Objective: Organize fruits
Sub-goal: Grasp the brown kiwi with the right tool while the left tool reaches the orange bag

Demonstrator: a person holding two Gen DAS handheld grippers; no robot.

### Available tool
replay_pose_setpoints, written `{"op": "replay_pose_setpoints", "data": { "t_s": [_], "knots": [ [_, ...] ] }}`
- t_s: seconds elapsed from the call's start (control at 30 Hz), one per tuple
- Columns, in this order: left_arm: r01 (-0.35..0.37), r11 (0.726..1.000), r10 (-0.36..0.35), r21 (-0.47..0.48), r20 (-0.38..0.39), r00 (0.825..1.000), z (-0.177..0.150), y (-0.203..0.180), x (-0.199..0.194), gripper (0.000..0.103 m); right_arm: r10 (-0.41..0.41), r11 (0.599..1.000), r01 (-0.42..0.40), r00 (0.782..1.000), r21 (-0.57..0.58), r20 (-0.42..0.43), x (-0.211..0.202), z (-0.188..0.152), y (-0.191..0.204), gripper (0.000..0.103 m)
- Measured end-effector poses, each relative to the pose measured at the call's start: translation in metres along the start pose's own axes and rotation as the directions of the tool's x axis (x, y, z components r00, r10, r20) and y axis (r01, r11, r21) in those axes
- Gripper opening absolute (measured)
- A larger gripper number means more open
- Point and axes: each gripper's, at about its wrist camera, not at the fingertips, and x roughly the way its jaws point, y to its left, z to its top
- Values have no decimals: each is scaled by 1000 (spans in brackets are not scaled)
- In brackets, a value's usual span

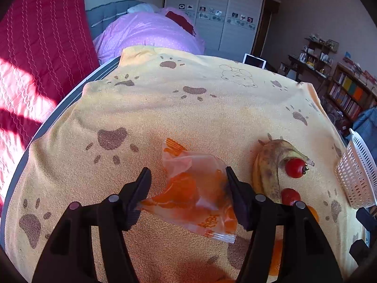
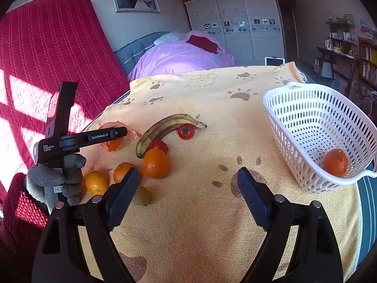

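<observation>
Wrapped orange, in a clear printed bag, lies flat on the yellow towel at the left end of the fruit cluster. Left gripper straddles it: right finger touches the wrapper edge, left finger looks just clear, so jaws part-closed around it, not clamped yet. Likely angled down to catch fruit rather than loose film. Just right of it: banana with 1 tomato tucked in its curve, a 2nd tomato below. Right wrist view shows 3 loose oranges, the biggest touching the banana tip, plus a kiwi beside the right gripper's left finger. White basket sits well apart at the right bench edge, 1 orange in it, so it's probably the sort target. Right gripper hovers wide apart over bare towel, holding nothing, between pile and basket, presumably staged for the next pick.
</observation>
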Motion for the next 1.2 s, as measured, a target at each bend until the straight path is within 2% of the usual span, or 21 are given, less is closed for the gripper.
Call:
{"op": "replay_pose_setpoints", "data": {
  "t_s": [0.2,0.23,0.27,0.43,0.53,0.6,0.63,0.77,0.87,0.93,1.0,1.1,1.2],
  "knots": [
    [-2,998,8,-59,102,995,5,9,-23,63,46,997,-48,998,-60,-46,7,-5,11,86],
    [-9,998,16,-59,119,993,5,9,-26,51,44,997,-47,998,-68,-46,7,-6,13,86],
    [-19,998,27,-62,127,992,6,11,-28,49,45,996,-49,998,-73,-50,8,-6,14,86],
    [2,991,10,-134,91,996,8,27,-24,49,38,991,-52,992,-124,-119,18,-7,24,81],
    [24,982,-12,-185,67,998,7,37,-21,53,49,986,-75,983,-147,-176,27,-8,35,77],
    [20,981,-9,-193,55,998,6,38,-20,61,52,984,-87,974,-155,-220,35,-8,42,65],
    [17,981,-8,-195,51,999,5,38,-19,65,59,983,-99,969,-156,-241,39,-9,46,62],
    [34,981,-29,-193,30,999,3,39,-15,73,42,981,-96,955,-171,-292,55,-9,57,48],
    [56,977,-59,-207,-10,998,-1,43,-9,75,16,982,-76,945,-172,-326,68,-11,61,36],
    [68,975,-76,-212,-29,997,-3,43,-7,75,3,982,-62,947,-176,-320,70,-11,63,35],
    [78,976,-86,-206,-32,996,-5,42,-7,76,-3,985,-52,949,-164,-316,70,-11,61,30],
    [95,976,-105,-195,-44,993,-8,40,-7,76,10,992,-50,949,-120,-314,68,-9,55,29],
    [125,975,-138,-182,-61,989,-11,38,-8,82,2,994,-34,955,-102,-296,58,-5,48,29]
  ]
}}
